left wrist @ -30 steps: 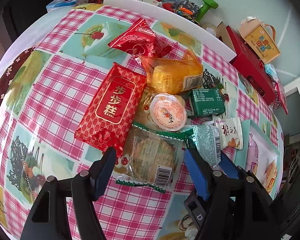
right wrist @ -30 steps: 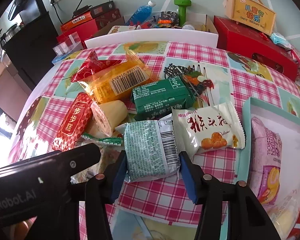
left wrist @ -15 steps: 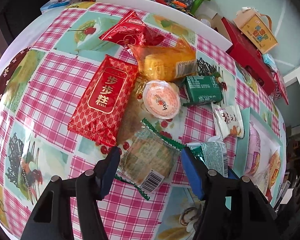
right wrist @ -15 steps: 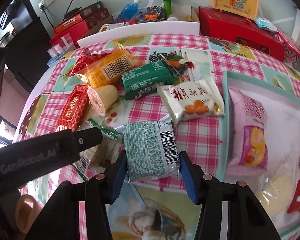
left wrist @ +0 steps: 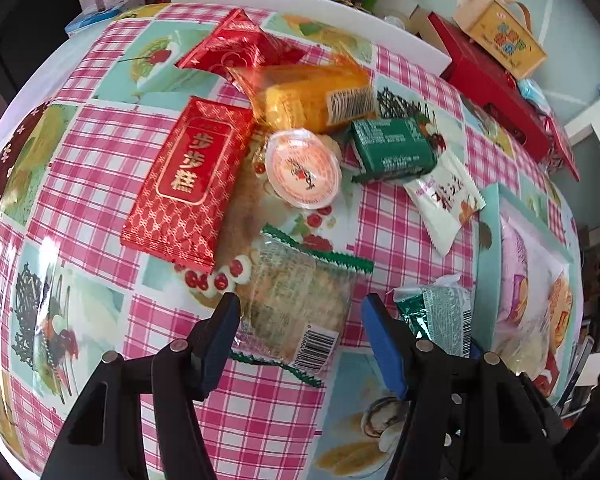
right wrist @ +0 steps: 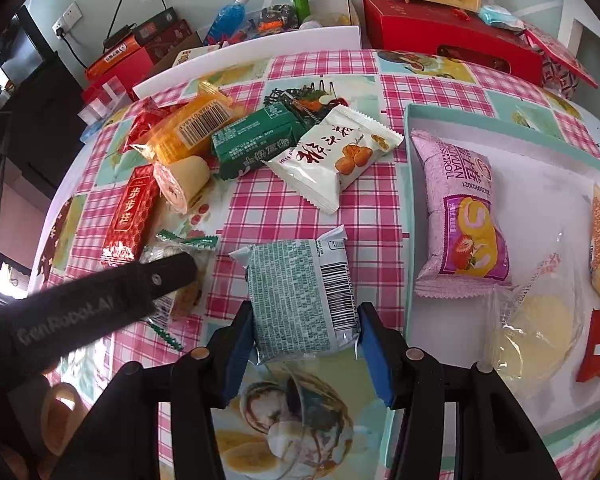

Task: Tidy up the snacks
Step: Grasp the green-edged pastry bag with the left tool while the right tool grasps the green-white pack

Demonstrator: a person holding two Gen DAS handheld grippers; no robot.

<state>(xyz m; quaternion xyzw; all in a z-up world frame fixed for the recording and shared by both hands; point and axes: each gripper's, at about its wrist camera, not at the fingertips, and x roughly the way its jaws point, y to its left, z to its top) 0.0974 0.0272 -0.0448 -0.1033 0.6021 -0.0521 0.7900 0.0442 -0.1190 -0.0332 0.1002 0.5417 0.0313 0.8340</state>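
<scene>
We tilt our right gripper point(right wrist: 304, 340) steeply down, its blue pads clamped on the sides of a green-printed snack packet point(right wrist: 302, 300) whose long axis runs away from us, barcode edge right. Just right lies the teal tray point(right wrist: 410, 216). Our left gripper point(left wrist: 300, 332) also points down, pads pressing a clear cracker packet point(left wrist: 296, 304).
</scene>
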